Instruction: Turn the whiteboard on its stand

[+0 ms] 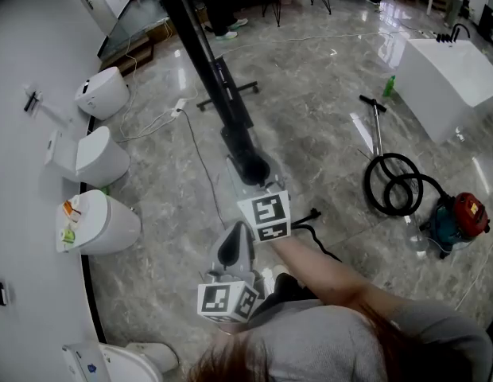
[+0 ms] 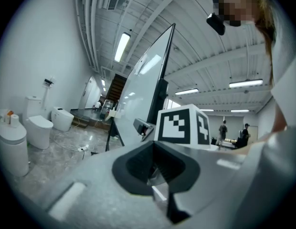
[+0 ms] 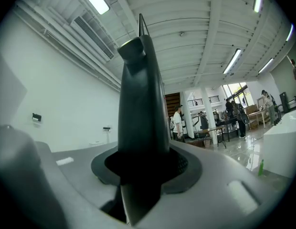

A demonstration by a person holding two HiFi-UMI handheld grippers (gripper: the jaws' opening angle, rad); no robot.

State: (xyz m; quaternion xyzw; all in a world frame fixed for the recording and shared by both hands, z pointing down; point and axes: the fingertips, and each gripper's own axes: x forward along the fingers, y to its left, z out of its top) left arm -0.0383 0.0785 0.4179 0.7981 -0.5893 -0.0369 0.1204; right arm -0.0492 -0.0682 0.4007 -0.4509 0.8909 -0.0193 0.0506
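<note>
Black-framed white whiteboard (image 2: 138, 94): the right gripper (image 3: 138, 175) clamps its dark frame edge. Just behind the whiteboard's edge, the left gripper (image 2: 160, 185) has its jaws together, empty.

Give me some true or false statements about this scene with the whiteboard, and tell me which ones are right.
1. The right gripper is clamped on the dark edge of the whiteboard. True.
2. The left gripper grips the board too. False: nothing stands between its jaws.
3. A vacuum cleaner lies on the floor. True.
4. The toilets line the right side of the head view. False: they stand along the wall at its left.
5. The green bottle stands on top of the white tub. False: it stands on the floor beside it.
</note>
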